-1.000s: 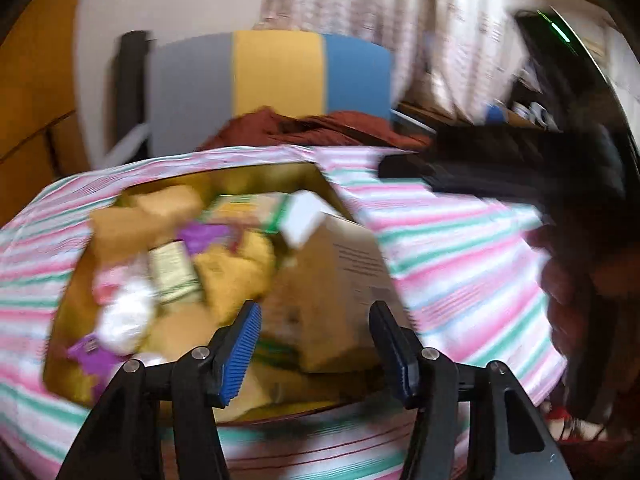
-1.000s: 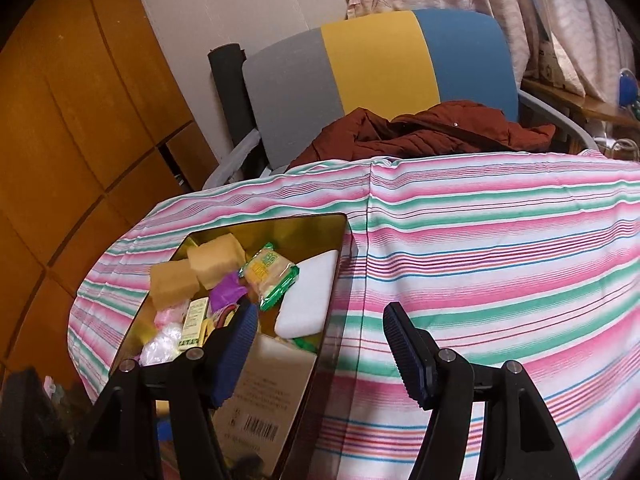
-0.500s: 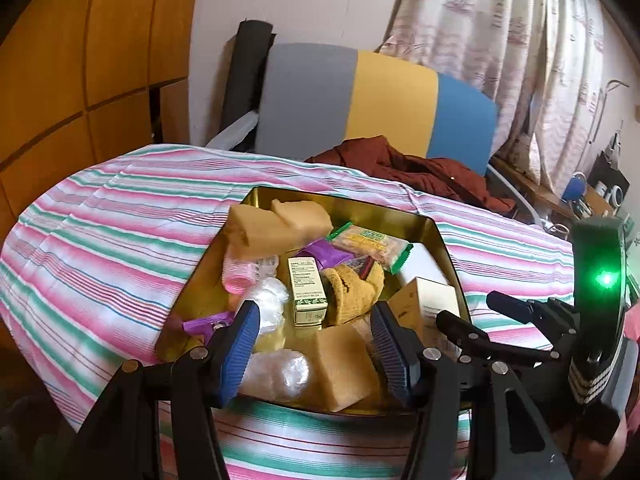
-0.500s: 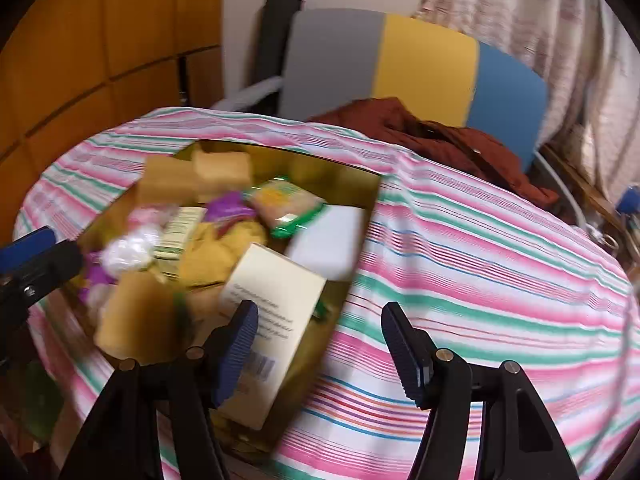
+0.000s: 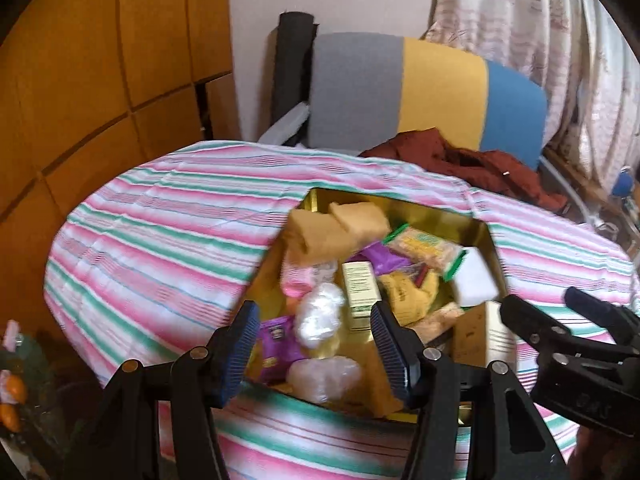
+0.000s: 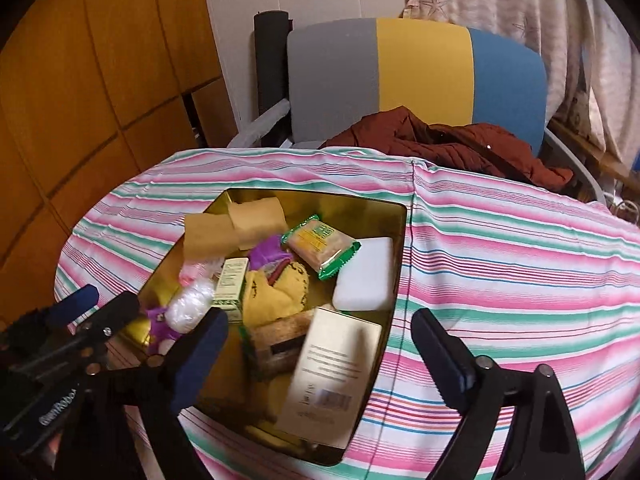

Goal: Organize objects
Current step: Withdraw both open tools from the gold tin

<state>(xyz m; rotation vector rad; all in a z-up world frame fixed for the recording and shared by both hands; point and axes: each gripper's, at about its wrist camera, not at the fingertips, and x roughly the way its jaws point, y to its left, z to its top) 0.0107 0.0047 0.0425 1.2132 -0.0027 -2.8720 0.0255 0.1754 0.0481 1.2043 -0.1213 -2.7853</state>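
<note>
The gold tin (image 6: 396,240) sits on the striped surface (image 6: 500,264), crowded with items. The cream carton (image 6: 332,372) leans at its near corner — light, stiff, crushable; grip its flat sides. Right gripper (image 6: 316,356) fingers are opening, nothing held; left gripper (image 5: 312,344) fingers part-open — empty.

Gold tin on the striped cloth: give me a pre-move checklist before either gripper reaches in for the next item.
1. Right gripper empty: ok. Its jaws are opening, with nothing pressed between the pads.
2. Left gripper empty: ok, jaws apart with nothing gripped.
3. Cream carton settled in the gold tin: ok, it leans against the tin's near right wall.
4. White block reachable: ok, its top is uncovered beside the green-edged snack pack.
5. Grippers apart from each other: ok, though they are close at the tin's near edge.
6. Free spot on the striped cloth for sorting: ok, bare cloth to the tin's right.
</note>
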